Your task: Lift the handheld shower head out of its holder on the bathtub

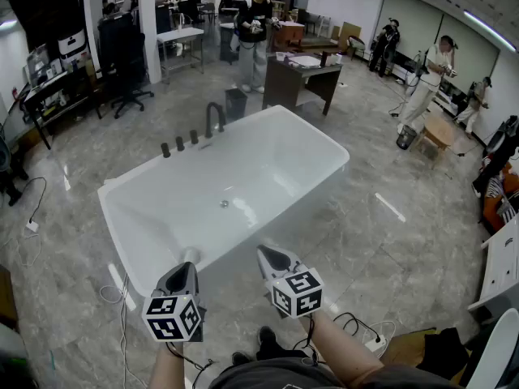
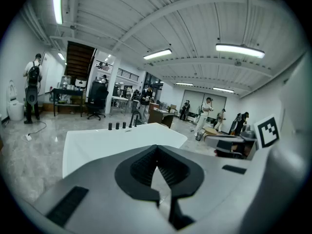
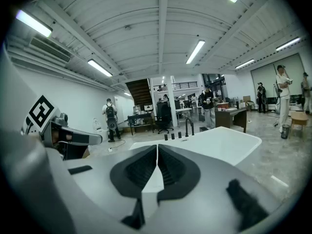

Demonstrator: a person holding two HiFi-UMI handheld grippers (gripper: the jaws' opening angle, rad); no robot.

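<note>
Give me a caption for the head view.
Left hand-held gripper and right hand-held gripper, shut and empty, at the near end of a white bathtub, black faucet on its far rim.

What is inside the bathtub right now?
Only a small round drain shows on the bathtub floor. The left gripper and right gripper cover part of its near end.

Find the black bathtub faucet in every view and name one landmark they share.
Head view: black faucet upper centre, on the tub's far rim.
Left gripper view: black faucet small, left of centre, above the jaws.
Right gripper view: black faucet right of centre, above the jaws.
Shared landmark: white bathtub.
</note>
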